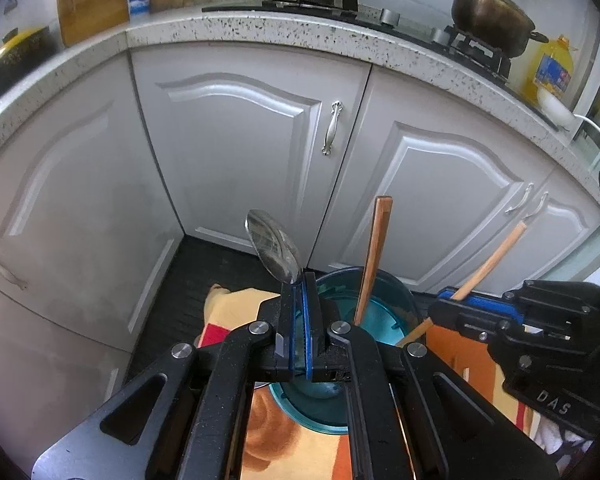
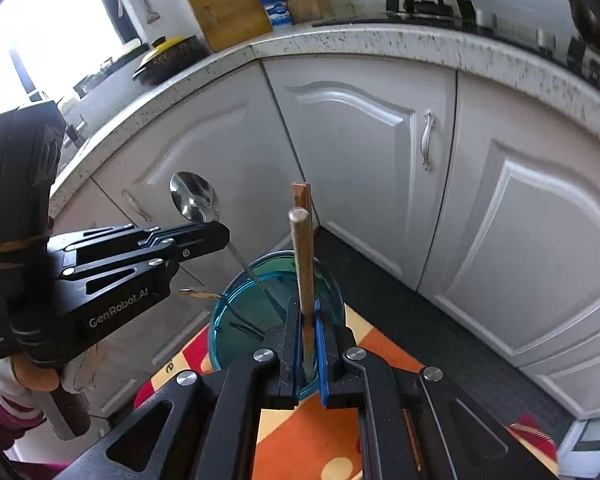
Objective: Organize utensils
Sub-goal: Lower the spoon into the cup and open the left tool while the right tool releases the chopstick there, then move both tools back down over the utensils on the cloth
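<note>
Both tools are mid-placement over the translucent teal plastic cup (image 2: pixel 276 312) standing on the orange patterned mat (image 2: pixel 316 440). The left gripper (image 1: pixel 300 320) has its fingers closed on the shiny metal spoon (image 1: pixel 274 246), bowl up, handle slanting down into the cup. The right gripper (image 2: pixel 309 340) clamps a light wooden chopstick (image 2: pixel 304 264), nearly upright; a darker wooden stick (image 1: pixel 374 256) already stands inside. Next, probably lower both, then release.

"GenRobot.AI" on the left gripper (image 2: pixel 216 236) body, "DAS" on the right gripper (image 1: pixel 446 300) body
</note>
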`<move>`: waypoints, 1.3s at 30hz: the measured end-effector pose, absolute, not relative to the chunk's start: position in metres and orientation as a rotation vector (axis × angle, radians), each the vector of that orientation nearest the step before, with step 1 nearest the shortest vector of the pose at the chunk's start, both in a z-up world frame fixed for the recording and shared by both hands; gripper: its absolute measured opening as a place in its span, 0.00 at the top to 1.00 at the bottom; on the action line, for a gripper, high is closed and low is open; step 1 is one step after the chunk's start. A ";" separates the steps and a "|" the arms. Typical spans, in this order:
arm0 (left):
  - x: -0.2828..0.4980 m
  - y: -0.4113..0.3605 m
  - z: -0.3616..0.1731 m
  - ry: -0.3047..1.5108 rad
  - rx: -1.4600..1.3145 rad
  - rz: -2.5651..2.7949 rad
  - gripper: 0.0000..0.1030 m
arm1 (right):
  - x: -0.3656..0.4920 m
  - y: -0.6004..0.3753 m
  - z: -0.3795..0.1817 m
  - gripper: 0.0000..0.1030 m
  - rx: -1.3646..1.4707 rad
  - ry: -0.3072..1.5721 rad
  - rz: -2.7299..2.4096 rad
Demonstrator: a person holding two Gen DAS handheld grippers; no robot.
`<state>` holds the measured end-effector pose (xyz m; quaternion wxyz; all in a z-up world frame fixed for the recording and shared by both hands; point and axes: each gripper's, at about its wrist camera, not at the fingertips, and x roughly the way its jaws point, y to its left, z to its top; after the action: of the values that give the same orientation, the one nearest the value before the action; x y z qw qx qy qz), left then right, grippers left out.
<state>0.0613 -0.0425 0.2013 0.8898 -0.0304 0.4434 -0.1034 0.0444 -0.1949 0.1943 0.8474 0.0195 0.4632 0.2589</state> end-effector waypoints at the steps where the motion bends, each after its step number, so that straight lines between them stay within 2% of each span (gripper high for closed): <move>1: 0.062 -0.042 0.201 0.925 -0.073 -0.217 0.99 | 0.045 -0.198 0.194 0.94 0.054 0.976 0.538; 2: 0.062 -0.041 0.201 0.928 -0.080 -0.218 0.99 | 0.044 -0.200 0.194 0.94 0.054 0.972 0.535; 4: 0.061 -0.040 0.202 0.928 -0.096 -0.227 0.92 | 0.040 -0.205 0.197 0.85 0.059 0.959 0.531; 5: 0.061 -0.040 0.203 0.928 -0.100 -0.231 0.88 | 0.038 -0.207 0.197 0.71 0.067 0.959 0.530; 6: 0.060 -0.040 0.203 0.929 -0.106 -0.234 0.80 | 0.036 -0.210 0.198 0.66 0.079 0.959 0.533; 7: 0.059 -0.040 0.204 0.929 -0.110 -0.237 0.76 | 0.032 -0.212 0.199 0.66 0.088 0.955 0.538; 13: 0.045 -0.040 0.212 0.916 -0.120 -0.251 0.65 | 0.014 -0.216 0.199 0.66 0.094 0.957 0.531; 25: -0.006 -0.042 0.236 0.831 -0.087 -0.239 0.65 | -0.045 -0.232 0.199 0.65 0.108 0.942 0.480; 39: -0.071 -0.080 0.237 0.793 -0.037 -0.305 0.65 | -0.125 -0.275 0.206 0.62 0.112 0.908 0.358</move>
<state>-0.0705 -0.0800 0.2367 0.9109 -0.0182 0.3846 -0.1482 -0.1246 -0.2746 0.2062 0.8817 0.0540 0.4360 0.1720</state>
